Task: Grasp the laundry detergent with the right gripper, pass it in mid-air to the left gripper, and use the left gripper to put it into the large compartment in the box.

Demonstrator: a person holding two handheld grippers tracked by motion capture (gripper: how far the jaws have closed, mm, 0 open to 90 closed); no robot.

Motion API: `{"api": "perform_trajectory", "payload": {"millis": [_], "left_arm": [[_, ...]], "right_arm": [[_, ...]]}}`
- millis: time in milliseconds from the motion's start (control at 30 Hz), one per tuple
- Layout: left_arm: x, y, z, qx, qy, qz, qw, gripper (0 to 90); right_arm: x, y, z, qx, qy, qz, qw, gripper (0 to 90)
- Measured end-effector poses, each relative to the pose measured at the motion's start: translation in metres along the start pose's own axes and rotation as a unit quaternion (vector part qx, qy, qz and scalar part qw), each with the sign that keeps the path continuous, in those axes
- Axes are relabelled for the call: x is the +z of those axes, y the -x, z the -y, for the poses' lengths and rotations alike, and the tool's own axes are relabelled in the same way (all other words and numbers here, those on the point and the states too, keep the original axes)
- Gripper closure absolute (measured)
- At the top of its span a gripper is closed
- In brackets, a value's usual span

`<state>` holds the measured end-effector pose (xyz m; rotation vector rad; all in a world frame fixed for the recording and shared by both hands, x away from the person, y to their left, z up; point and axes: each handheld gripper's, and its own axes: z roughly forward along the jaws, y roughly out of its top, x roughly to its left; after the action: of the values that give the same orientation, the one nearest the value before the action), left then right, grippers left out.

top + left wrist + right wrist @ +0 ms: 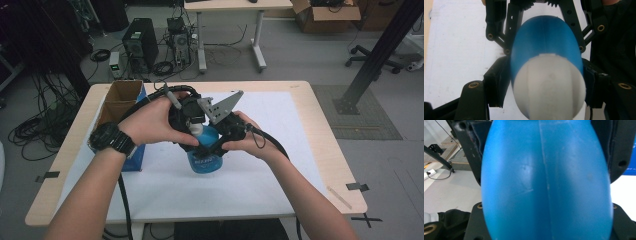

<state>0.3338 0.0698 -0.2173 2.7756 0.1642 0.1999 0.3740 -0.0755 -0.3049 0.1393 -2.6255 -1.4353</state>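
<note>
A blue bottle (205, 159) with a white cap (197, 131) stands upright on the white sheet near the table's middle. My left gripper (195, 125) comes down over its top. In the left gripper view the left gripper (546, 87) has its jaws pressed against both sides of the white cap (549, 90), with the blue bottle (544, 37) below it. My right gripper (212, 146) reaches in from the right and grips the bottle's body. In the right gripper view the right gripper (546, 157) has a black jaw on each side of the blue bottle (546, 190).
An open cardboard box (120, 102) stands at the table's left edge, close beside my left wrist. A thin wooden stick (339, 197) lies near the front right corner. A white sheet (280, 165) covers most of the tabletop. Cables trail toward the front.
</note>
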Motion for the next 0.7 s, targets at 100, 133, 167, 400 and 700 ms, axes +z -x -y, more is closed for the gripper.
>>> {"api": "perform_trajectory", "payload": {"millis": [100,133,167,400,700], "left_arm": [[0.000,0.000,0.000,0.000,0.000,0.002,1.0000,35.4],[0.000,0.000,0.000,0.000,0.000,0.002,1.0000,36.3],[0.000,0.000,-0.001,0.000,-0.002,0.004,1.0000,36.9],[0.001,-0.002,-0.003,0.000,-0.013,0.008,0.9999,37.5],[-0.007,-0.007,-0.011,-0.022,-0.016,0.034,0.9991,38.0]], "right_arm": [[0.000,0.000,0.000,0.000,-0.001,0.002,1.0000,42.5],[0.000,0.000,0.000,0.000,-0.001,0.002,1.0000,42.5],[0.000,0.001,0.001,-0.001,-0.002,0.003,1.0000,42.5],[0.000,0.001,0.001,-0.001,-0.004,0.005,1.0000,42.4],[-0.004,0.002,0.003,0.009,0.005,0.011,0.9999,23.8]]}}
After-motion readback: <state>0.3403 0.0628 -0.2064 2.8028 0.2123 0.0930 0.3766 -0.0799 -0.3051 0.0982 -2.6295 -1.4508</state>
